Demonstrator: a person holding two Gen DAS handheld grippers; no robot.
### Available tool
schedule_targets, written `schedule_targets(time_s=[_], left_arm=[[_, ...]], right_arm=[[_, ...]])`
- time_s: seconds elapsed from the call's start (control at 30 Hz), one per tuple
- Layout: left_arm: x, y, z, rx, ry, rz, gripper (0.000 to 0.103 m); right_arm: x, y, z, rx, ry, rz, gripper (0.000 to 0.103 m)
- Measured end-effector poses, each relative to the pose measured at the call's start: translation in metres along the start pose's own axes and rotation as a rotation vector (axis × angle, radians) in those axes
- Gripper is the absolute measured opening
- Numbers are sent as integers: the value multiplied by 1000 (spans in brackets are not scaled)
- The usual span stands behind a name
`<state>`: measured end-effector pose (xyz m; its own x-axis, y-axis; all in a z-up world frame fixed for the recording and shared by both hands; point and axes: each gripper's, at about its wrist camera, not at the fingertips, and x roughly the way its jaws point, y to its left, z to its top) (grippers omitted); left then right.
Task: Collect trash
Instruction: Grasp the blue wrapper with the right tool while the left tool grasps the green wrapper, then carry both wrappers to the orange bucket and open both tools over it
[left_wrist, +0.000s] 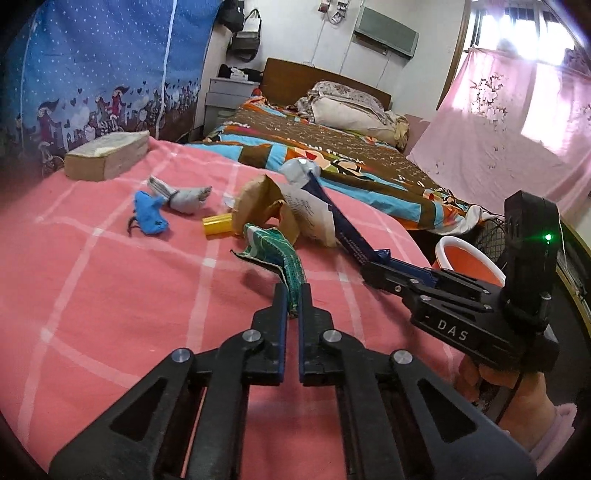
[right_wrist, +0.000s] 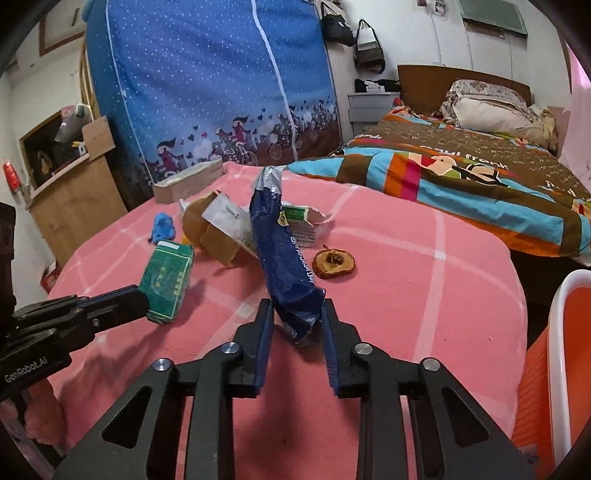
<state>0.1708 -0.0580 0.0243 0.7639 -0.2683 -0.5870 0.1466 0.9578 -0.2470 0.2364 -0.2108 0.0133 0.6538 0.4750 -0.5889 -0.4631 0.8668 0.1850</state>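
While both claws are clamped, the left gripper (left_wrist: 293, 295) pinches a flattened green packet (left_wrist: 275, 251) and the right gripper (right_wrist: 297, 314) a long blue wrapper (right_wrist: 286, 254), each piece running straight ahead from its jaws over the pink blanket (right_wrist: 424, 280). Orange bin (right_wrist: 546, 369): just right of the right claw, nearer that hand, cut off by the frame edge. Brown paper scrap (right_wrist: 216, 240), yellow tube (left_wrist: 218, 224): further ahead, partly hidden.
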Motion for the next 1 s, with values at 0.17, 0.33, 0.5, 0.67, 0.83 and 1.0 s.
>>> schedule_targets(time_s=[0.17, 0.33, 0.5, 0.67, 0.83, 1.0], left_arm=[[-12, -7, 0, 33, -56, 19, 8], [-25, -23, 6, 104, -159, 27, 8], [-36, -47, 16, 182, -274, -12, 8], [-43, -83, 24, 297, -389, -71, 8], [-34, -119, 30, 365, -413, -156, 8], [-12, -146, 31, 350, -353, -254, 8]], right_arm=[[-11, 2, -5, 2, -49, -15, 22], [-40, 6, -12, -14, -178, -53, 22], [-82, 0, -17, 2, -373, -107, 22], [-119, -15, -19, 9, -528, -213, 22], [-147, -37, -24, 55, -618, -307, 22], [-164, -64, -32, 129, -641, -393, 22]])
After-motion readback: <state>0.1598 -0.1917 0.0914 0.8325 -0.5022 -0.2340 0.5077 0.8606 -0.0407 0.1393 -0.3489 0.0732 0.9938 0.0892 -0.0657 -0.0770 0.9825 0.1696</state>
